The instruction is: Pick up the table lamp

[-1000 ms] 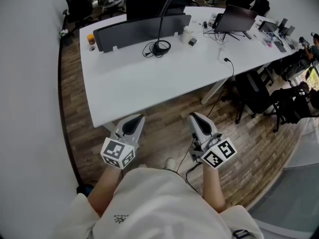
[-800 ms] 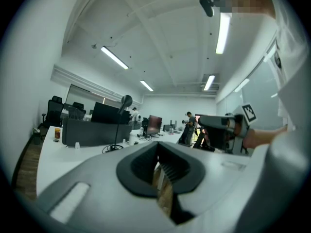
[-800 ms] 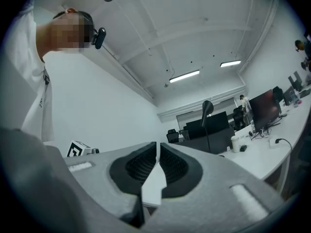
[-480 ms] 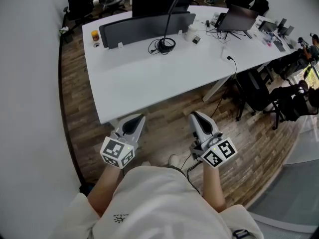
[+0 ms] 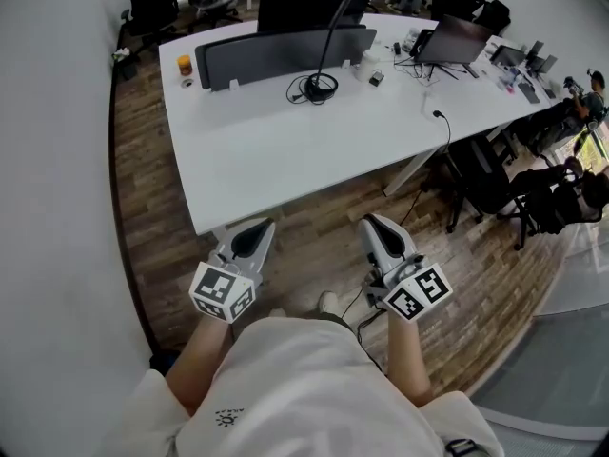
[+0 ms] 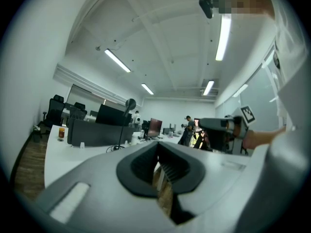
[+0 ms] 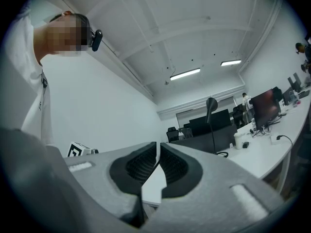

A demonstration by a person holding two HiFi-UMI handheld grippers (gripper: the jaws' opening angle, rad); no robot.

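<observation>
The left gripper (image 5: pixel 254 232) and right gripper (image 5: pixel 374 227) pointed level, side by side, short of the one table (image 5: pixel 276 155), both jaws closed, empty. One lamp (image 5: pixel 327 44) stood there.

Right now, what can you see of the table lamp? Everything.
The table lamp is black. A thin stem rises from a small round base, where a dark cord lies coiled, and curves to a small rounded head at the top. It stands upright on the white desk, just in front of the dark divider panel. Nothing grips it. Whether it is lit can't be told.
</observation>
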